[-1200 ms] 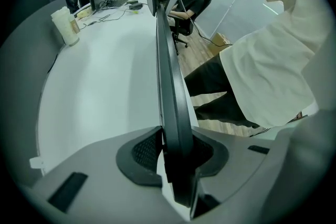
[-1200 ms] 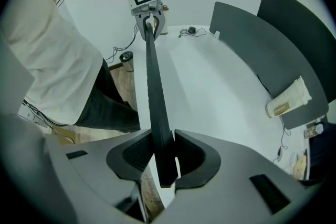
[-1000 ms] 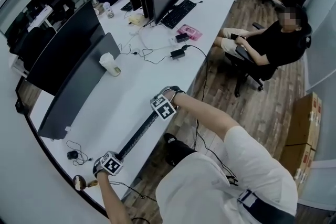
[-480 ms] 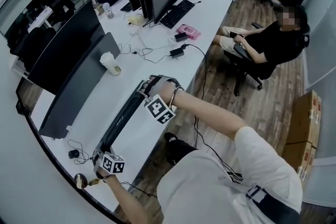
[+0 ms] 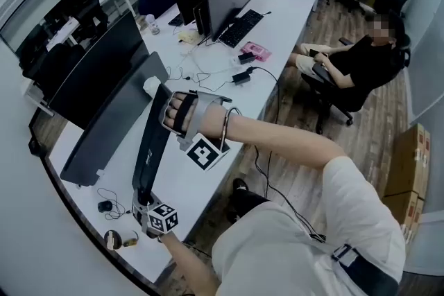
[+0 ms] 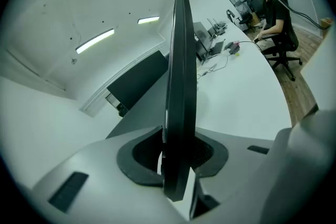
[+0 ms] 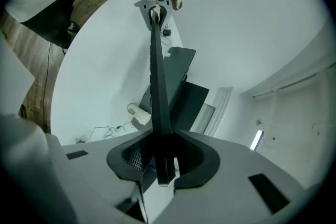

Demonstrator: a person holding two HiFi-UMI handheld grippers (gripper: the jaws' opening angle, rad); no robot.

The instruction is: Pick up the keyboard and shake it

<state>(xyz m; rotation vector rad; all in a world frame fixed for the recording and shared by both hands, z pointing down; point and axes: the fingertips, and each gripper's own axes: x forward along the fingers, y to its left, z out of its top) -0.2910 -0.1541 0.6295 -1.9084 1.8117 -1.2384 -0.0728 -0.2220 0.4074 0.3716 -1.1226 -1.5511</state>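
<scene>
Above the white desk (image 5: 184, 182), the black keyboard (image 5: 150, 148) hangs edge-on and tilted, each end pinched — left hand-held gripper (image 5: 143, 197) low, right hand-held gripper (image 5: 166, 107) high. Shaking it well calls for firm pinches and short, matched strokes, clear of the monitor (image 5: 104, 114).

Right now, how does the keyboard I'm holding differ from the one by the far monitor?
The held keyboard is off the desk; the far keyboard lies on it. The held keyboard is clamped by left gripper and right gripper; the far keyboard is untouched. Both are dark.
</scene>
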